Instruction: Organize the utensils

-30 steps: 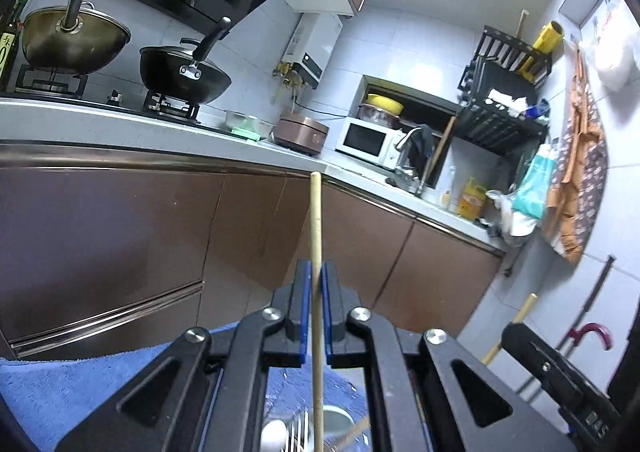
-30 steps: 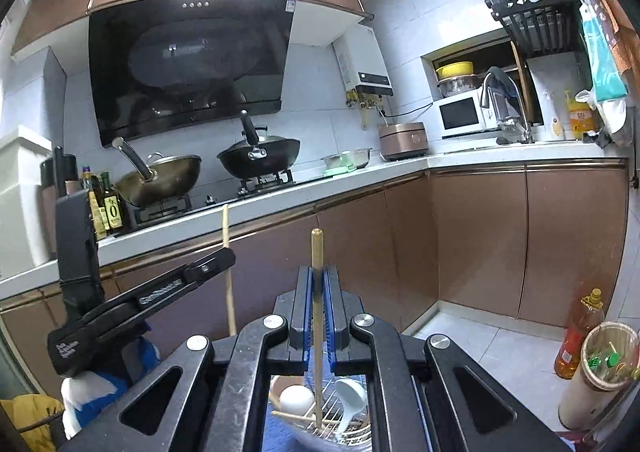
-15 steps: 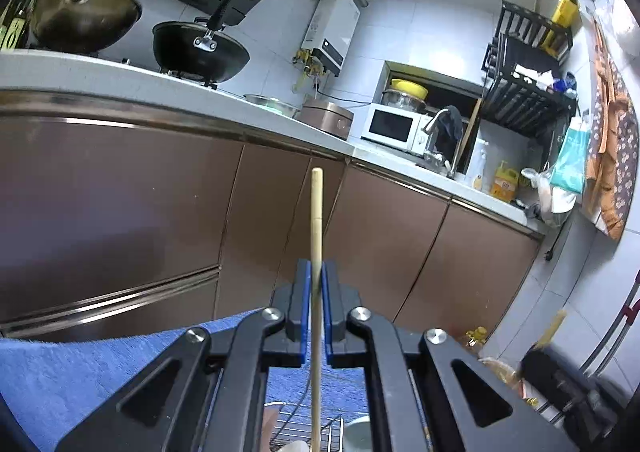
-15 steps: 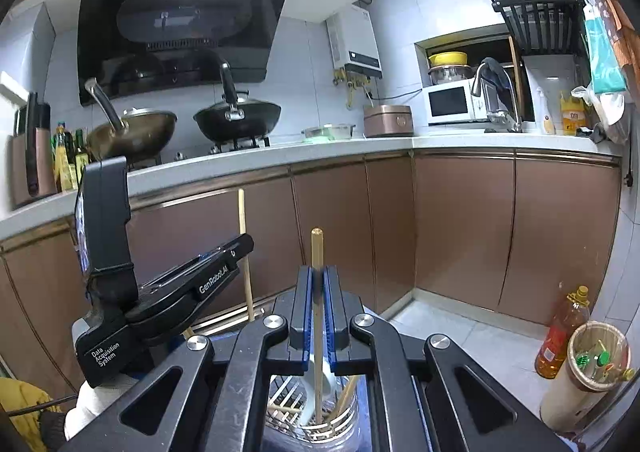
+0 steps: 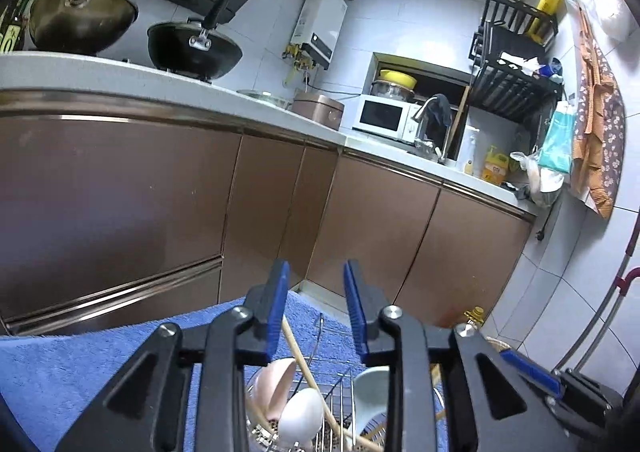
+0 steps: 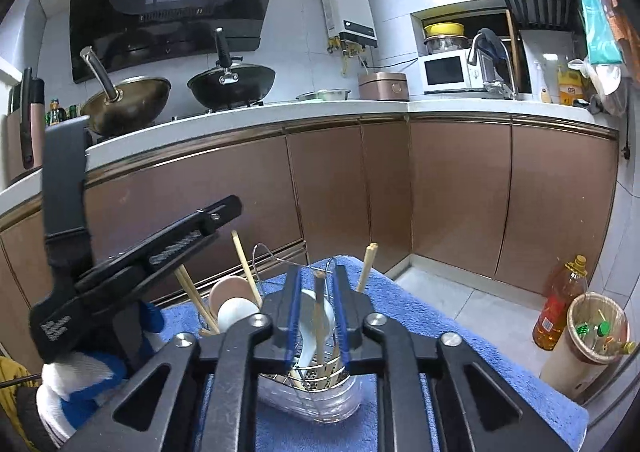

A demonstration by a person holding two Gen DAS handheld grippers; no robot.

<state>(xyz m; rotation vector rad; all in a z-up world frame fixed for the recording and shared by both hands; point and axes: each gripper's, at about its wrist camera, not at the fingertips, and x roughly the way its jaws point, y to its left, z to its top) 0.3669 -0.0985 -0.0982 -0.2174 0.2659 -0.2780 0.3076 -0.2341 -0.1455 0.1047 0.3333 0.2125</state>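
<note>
A moment before, each gripper had been pinching a chopstick upright between its blue pads. Now both had let go. The left gripper (image 5: 314, 306) stood with its jaws apart and nothing between them; the chopstick (image 5: 308, 368) it had carried leaned slantwise in the rack (image 5: 320, 332) below, among a pink spoon (image 5: 274, 382) and a white spoon (image 5: 302, 412). The right gripper (image 6: 317, 318) had also spread, and its chopstick (image 6: 320, 316) stood free in the gap, touching neither pad as far as I could tell, its lower end down in the rack (image 6: 316, 376).

From the right-hand view the rack sat on the blue towel (image 6: 440, 332), holding several chopsticks: two leaning left near the pink spoon (image 6: 228, 290), one (image 6: 368, 266) poking up on the far right, and the one just dropped in the middle beside a white ladle-shaped spoon (image 6: 316, 324). The left gripper (image 6: 152, 252) hung just above and to the left of the rack, apparently clear of the sticks.

I judged this step done: both chopsticks delivered at once, joining the utensils already collected. What remained I couldn't say, since no loose utensils showed on the towel from either view. The sticks leaned at loose angles, so lifting either gripper away carelessly might have knocked one over or tipped it out.
</note>
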